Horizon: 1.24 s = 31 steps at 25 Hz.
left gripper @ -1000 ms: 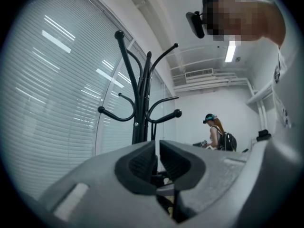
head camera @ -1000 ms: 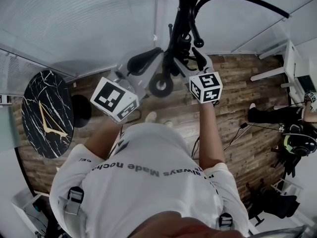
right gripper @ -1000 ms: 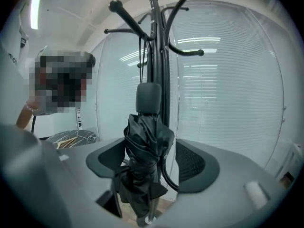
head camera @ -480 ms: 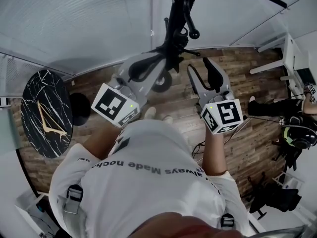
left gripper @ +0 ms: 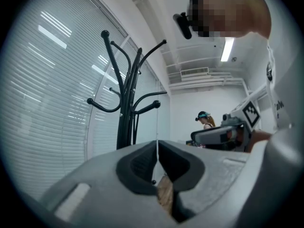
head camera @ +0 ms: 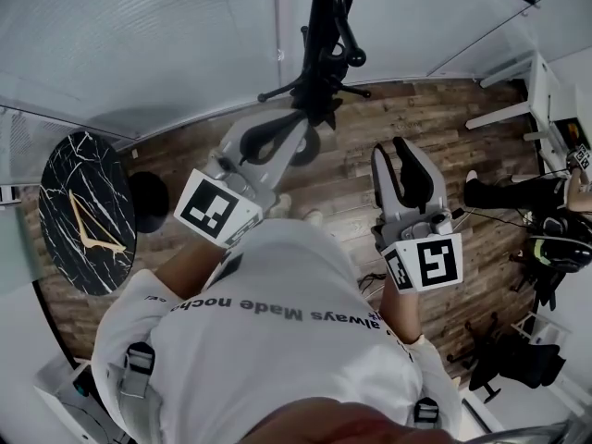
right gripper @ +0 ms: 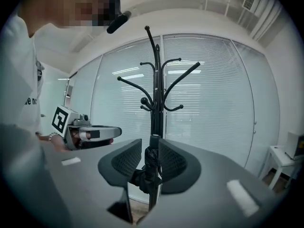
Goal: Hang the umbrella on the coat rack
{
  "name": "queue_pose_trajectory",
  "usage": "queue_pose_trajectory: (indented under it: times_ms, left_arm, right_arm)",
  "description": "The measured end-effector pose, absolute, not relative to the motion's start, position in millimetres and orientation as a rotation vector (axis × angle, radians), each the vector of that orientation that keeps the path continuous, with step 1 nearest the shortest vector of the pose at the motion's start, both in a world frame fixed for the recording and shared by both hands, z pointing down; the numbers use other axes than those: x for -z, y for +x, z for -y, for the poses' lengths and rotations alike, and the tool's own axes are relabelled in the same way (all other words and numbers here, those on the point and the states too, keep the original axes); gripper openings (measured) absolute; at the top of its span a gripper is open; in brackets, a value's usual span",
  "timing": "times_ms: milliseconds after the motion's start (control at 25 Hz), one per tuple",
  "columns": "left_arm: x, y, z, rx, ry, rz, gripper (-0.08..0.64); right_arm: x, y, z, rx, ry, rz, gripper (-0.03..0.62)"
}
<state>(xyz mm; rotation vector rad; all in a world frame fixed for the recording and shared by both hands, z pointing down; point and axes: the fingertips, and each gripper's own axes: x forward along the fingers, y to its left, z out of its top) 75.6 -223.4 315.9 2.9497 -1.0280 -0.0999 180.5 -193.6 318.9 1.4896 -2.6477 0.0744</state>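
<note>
One folded umbrella [right gripper: 151, 172] hangs close against the pole of the black coat rack [right gripper: 156, 94], low down and well under the rack's curved, ball-tipped arms. I cannot tell which hook carries it. Nothing blocks it. In the right gripper view it shows only through the narrow slot between the right gripper [right gripper: 150, 142] pads, well beyond them. It is dark, rolled into a tight bundle, with a short capped end pointing up.

The right gripper jaws are closing and nothing is between them. In the head view the right gripper [head camera: 390, 151] sits well back from the rack and off to its right. The left gripper [head camera: 291, 129] is nearer, just short of the rack's base, its claw clenched on nothing, the pads meeting in a thin line [left gripper: 156, 144].

Below the rack runs a wood-plank floor [head camera: 462, 155]. Behind it is a glass wall with white slatted blinds [right gripper: 213, 103]. Left of the rack stands a round black marble-pattern table [head camera: 81, 213], and far to the rack's right are white furniture [head camera: 546, 109] and another person [left gripper: 205, 120].
</note>
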Motion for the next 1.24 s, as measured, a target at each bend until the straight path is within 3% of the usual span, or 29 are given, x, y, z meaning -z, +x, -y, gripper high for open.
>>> queue_pose_trajectory:
  times_ms: [1240]
  left_arm:
    - [-312.3, 76.6, 225.2, 0.117, 2.951, 1.019, 0.011]
  right_arm:
    - [-320.7, 184.4, 193.3, -0.124, 1.537, 2.615, 0.091]
